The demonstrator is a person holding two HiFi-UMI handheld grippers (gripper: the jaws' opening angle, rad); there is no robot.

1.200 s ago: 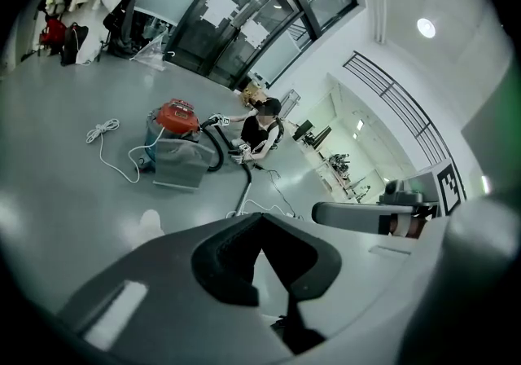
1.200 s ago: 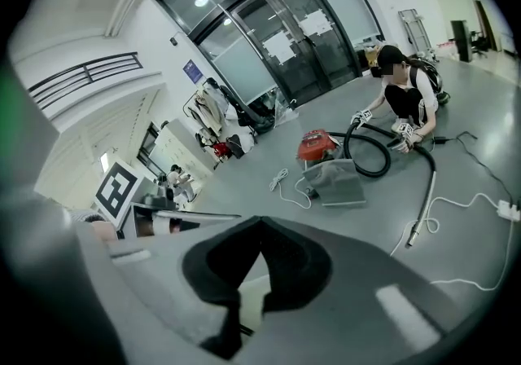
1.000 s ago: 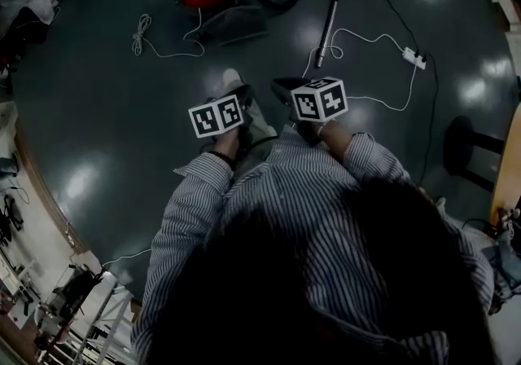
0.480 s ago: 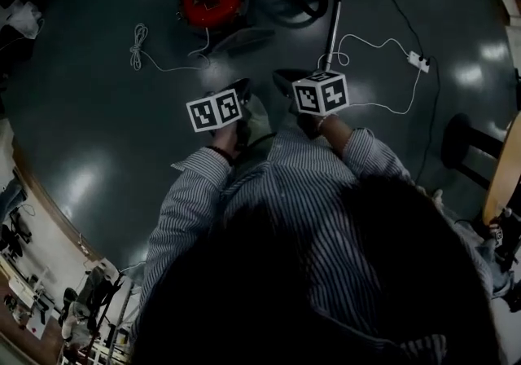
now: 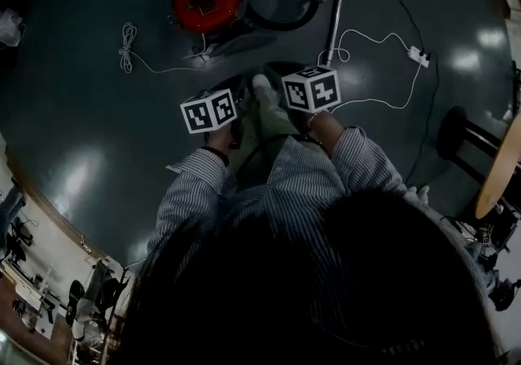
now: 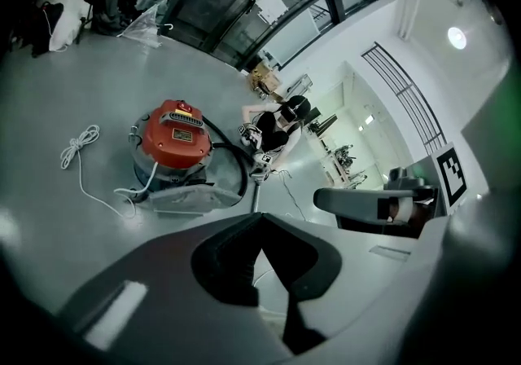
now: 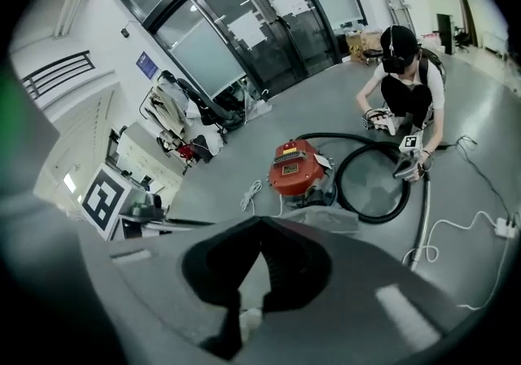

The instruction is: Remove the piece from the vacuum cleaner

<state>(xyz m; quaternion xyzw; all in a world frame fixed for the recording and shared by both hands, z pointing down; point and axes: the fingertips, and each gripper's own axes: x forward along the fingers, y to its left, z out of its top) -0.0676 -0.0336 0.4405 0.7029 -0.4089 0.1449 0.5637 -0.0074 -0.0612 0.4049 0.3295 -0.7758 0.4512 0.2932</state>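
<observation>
Red canister vacuum cleaner (image 5: 206, 1) upright on the floor, black hose (image 5: 281, 27) looped beside it (metal wand (image 5: 332, 29) alongside).

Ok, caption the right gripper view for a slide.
Shut, empty right gripper faces a red vacuum cleaner, its black hose looping toward a crouching person.

Your clearest passage is the bare floor (image 5: 85, 111) at 9 o'clock. A coiled cord (image 5: 128, 36) lies at 10. The vacuum cleaner (image 5: 206, 1) blocks 11, and its hose loop (image 7: 376, 219) and a crouching person (image 7: 407, 86) block 12. A metal wand (image 5: 332, 25) crosses 1, a corded power strip (image 5: 418, 55) lies at 2, and a stool (image 5: 460, 135) stands at 3.
</observation>
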